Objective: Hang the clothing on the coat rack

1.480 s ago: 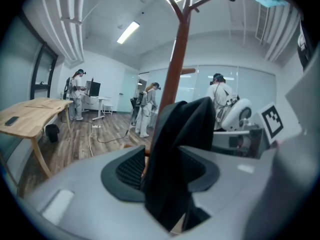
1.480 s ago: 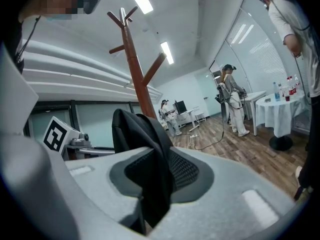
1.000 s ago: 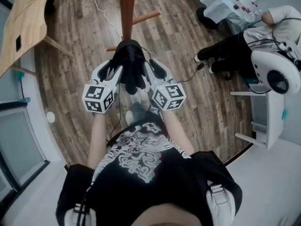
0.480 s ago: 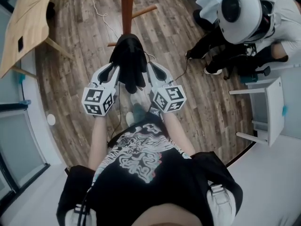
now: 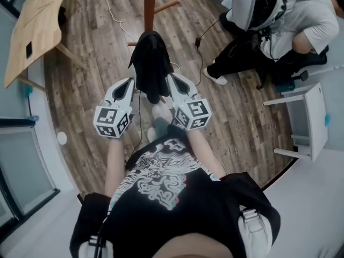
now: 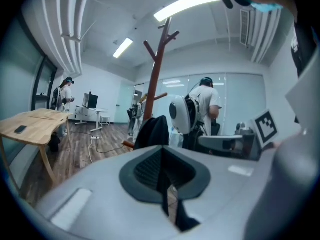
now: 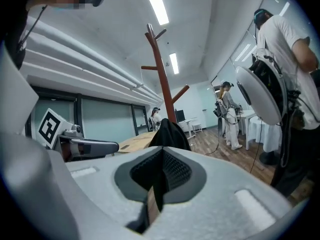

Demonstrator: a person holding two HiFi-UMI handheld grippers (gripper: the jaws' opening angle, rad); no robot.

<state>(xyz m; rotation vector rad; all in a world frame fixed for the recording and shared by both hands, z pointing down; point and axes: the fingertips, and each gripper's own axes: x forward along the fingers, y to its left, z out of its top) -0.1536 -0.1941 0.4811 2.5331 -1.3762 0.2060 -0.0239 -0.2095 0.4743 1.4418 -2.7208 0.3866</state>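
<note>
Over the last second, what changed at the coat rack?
Both grippers eased back from the black garment. The left gripper shut its jaws on nothing; the right gripper is shut and empty too. The bystander shifted. The garment stays draped on the coat rack peg.

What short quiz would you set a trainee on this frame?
1. True or false: the black garment hangs on the coat rack.
2. The left gripper is: A) open; B) shut with nothing in it; C) shut on the garment.
3. Fill in: in the head view, the wooden table stands to the rack's ____.
Key: 1 true; 2 B; 3 left.
</note>
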